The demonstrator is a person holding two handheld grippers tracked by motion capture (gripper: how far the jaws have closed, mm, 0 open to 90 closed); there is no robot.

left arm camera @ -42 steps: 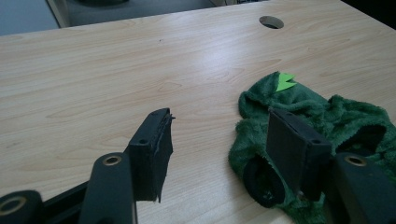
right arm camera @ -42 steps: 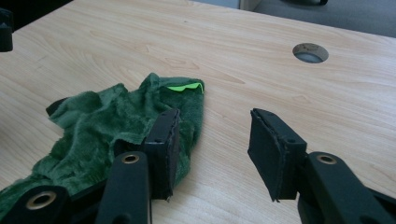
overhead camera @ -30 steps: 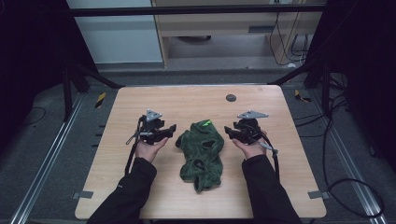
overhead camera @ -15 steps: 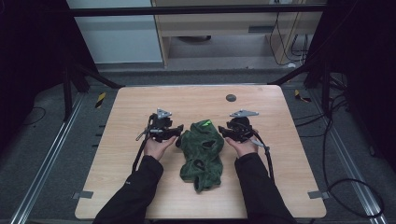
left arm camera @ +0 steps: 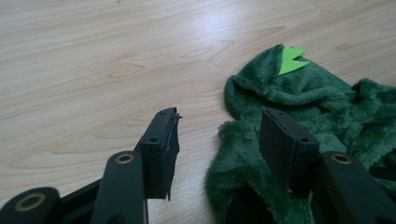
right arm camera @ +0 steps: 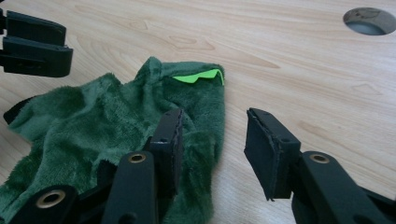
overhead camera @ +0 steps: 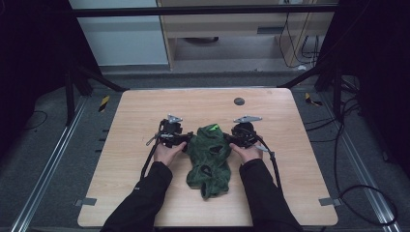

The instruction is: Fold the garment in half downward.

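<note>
A green plush garment (overhead camera: 209,157) lies crumpled near the middle of the table (overhead camera: 290,193), its length running toward the near edge and a bright green tag (overhead camera: 213,128) at its far end. The left hand-held gripper (overhead camera: 186,140) sits at the garment's left margin and the right hand-held gripper (overhead camera: 227,139) at its right margin, both toward the far end. Each pair of jaws stands apart; the left jaws have just been closing, with the fleece hem (left arm camera: 236,140) between them but not yet pinched. In the right gripper view, one jaw rests over the pile while the other stands over bare wood.

The fabric appears soft, light and limp, so it will likely sag and fold when lifted; the thick pile should give good friction. The rolled hems at either side of the tagged end look like the soundest places to pinch.

A round hole (overhead camera: 239,101) lies near the table's far edge, well apart from the garment. Nothing stands between the grippers and the cloth.
</note>
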